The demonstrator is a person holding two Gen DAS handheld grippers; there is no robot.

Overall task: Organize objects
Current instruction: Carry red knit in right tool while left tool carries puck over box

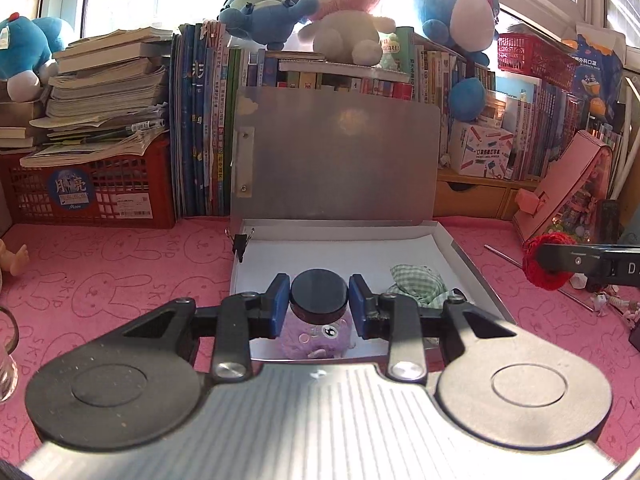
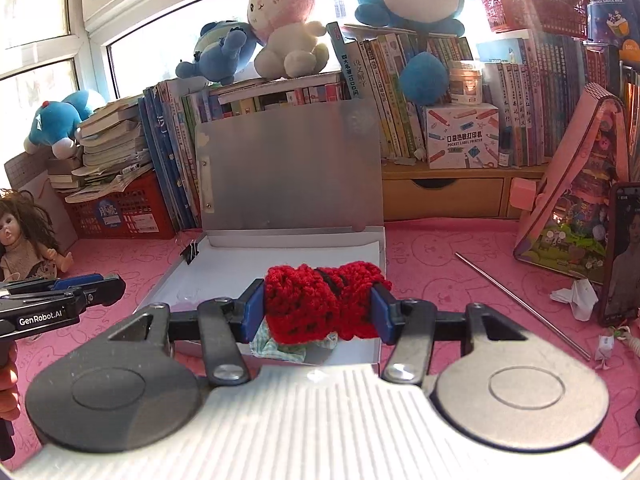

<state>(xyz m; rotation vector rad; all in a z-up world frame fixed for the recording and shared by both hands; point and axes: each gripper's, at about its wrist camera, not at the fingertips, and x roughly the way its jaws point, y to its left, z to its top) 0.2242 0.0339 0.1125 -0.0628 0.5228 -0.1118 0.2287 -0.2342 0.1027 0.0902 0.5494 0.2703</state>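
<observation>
Left gripper (image 1: 319, 306) clamped on a small jar with a black lid (image 1: 319, 295), blue pads pressing both sides of the lid, clear body with a purplish figure inside hanging below. Held above the near part of an open flat box (image 1: 460, 254), just inside its front edge. Box lid (image 1: 340, 152) standing upright at the back, leaning on the row of books (image 1: 200, 120), so no way in from behind. White floor of the box mostly bare: a black binder clip (image 1: 241, 242) pinched on the left rim near the hinge, a green checked cloth (image 1: 418, 286) bunched at the right front, touching or nearly touching the right wall. Free floor between clip and cloth, straight ahead of the jar.

Right gripper (image 2: 320, 307) clenched on a red crocheted piece (image 2: 326, 302), pads sunk into the yarn at both ends, a dark band across its middle. Hanging over the front right part of the same box, directly above the checked cloth.

Outside the box, pink bunny-print mat (image 1: 120, 264) open on the left up to a red crate (image 1: 92, 192). On the right, a thin metal rod (image 2: 520, 304) lying slantwise on the mat, near the box's right wall; beyond it a pink toy house (image 2: 580, 200), a dark phone (image 2: 622, 252) standing upright, and crumpled white paper (image 2: 576, 298). A doll (image 2: 24, 236) at the far left edge
</observation>
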